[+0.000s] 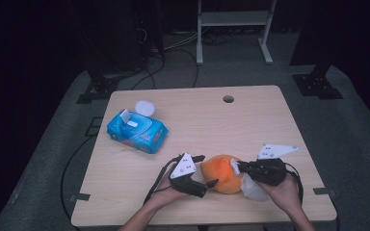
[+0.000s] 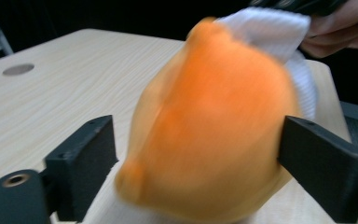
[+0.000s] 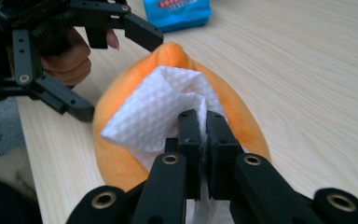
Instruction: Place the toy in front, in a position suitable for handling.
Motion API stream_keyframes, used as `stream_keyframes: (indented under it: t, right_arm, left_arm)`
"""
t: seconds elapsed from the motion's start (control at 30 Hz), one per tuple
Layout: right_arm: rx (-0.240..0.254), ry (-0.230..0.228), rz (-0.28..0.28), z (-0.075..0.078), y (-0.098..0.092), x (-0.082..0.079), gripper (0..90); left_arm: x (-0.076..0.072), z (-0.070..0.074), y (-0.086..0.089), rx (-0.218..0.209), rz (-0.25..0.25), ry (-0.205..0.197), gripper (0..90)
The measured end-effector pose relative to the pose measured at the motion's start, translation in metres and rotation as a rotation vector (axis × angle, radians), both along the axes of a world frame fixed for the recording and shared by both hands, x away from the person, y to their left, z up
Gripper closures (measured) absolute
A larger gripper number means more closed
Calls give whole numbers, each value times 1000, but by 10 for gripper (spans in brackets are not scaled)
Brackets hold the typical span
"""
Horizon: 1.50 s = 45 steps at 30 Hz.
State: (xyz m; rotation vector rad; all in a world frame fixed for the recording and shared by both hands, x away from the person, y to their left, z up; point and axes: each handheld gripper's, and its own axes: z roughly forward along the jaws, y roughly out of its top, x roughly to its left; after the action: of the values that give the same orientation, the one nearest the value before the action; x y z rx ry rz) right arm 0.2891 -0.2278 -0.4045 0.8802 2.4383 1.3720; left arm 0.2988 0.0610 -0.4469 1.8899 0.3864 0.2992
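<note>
A soft orange plush thing [image 1: 224, 177] lies near the front edge of the wooden table [image 1: 260, 120]. My left gripper [image 1: 209, 170] straddles its left end; in the left gripper view the orange thing [image 2: 214, 121] sits between the wide jaws with a slim gap at the left pad [image 2: 86, 163], so that gripper [image 2: 198, 154] is open. My right gripper [image 1: 235, 167] is shut on a white wipe [image 1: 253, 187]. In the right gripper view its jaws [image 3: 203, 116] pinch the wipe [image 3: 154, 112] against the top of the orange thing [image 3: 116, 163].
A blue pack of wet wipes [image 1: 137, 131] with its lid up lies at the left rear, a white round piece [image 1: 144, 107] just behind it. A cable hole [image 1: 228, 99] is near the far edge. A metal stand [image 1: 233, 19] is on the floor beyond.
</note>
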Motion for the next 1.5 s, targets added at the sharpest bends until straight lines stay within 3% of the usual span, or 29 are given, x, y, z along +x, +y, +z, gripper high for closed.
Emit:
stream_keyframes:
  t: [0.1, 0.27, 0.3, 0.33, 0.4, 0.47, 0.57, 0.67, 0.73, 0.83, 0.97, 1.03, 1.13, 1.2, 1.27, 1.3, 1.43, 1.5]
  right_arm:
    - [-2, 20, -13, -1, -11, 2, 855]
    - [-5, 42, -20, -2, -20, 4, 855]
    - [-5, 42, -20, -2, -20, 3, 855]
    - [-6, 39, -22, -2, -19, 3, 855]
    - [0, 30, -24, 0, -16, 1, 854]
    - [22, 5, -31, 6, -15, -2, 855]
    - [89, -38, -34, 19, -15, -8, 857]
    - [165, -59, -25, 27, -13, -9, 857]
    - [172, -58, -22, 27, -7, -8, 857]
    - [161, -6, -23, 13, 0, 0, 857]
    - [97, 74, -22, -10, 8, 11, 856]
    - [109, 92, -19, -15, 7, 13, 856]
    - [114, 84, -22, -14, 5, 13, 855]
    - [115, 89, -15, -15, 5, 13, 854]
    - [116, 90, -14, -15, 6, 12, 854]
    - [114, 87, -11, -15, 7, 12, 854]
    - [98, 75, -31, -13, 3, 12, 855]
    - [135, 49, -57, -6, -5, 12, 856]
  left_arm:
    - [5, -5, -1, -23, -4, 37, 82]
    - [12, -18, -7, -86, -26, 142, 70]
    - [13, -19, -7, -97, -38, 164, 80]
    - [12, -20, -7, -110, -55, 175, 168]
    - [8, -13, -7, -94, -42, 149, 287]
    - [3, -2, -4, -107, -35, 103, 376]
    - [-3, 22, 4, -150, -34, 40, 401]
    - [-7, 36, 11, -135, -29, 2, 391]
    - [-6, 34, 16, -121, -23, 11, 390]
    - [-3, 28, 22, -90, -16, 35, 385]
    - [1, 18, 24, -51, -17, 36, 358]
    - [4, 16, 26, -66, -18, 37, 314]
    - [10, 12, 28, -79, 7, 36, 177]
    - [14, 7, 28, -93, -2, 69, 105]
    - [16, 2, 25, -116, -23, 110, 107]
    - [16, 1, 23, -112, -35, 110, 109]
    - [8, 5, 19, -95, -15, 84, 317]
    - [4, 6, 14, -86, -6, 67, 356]
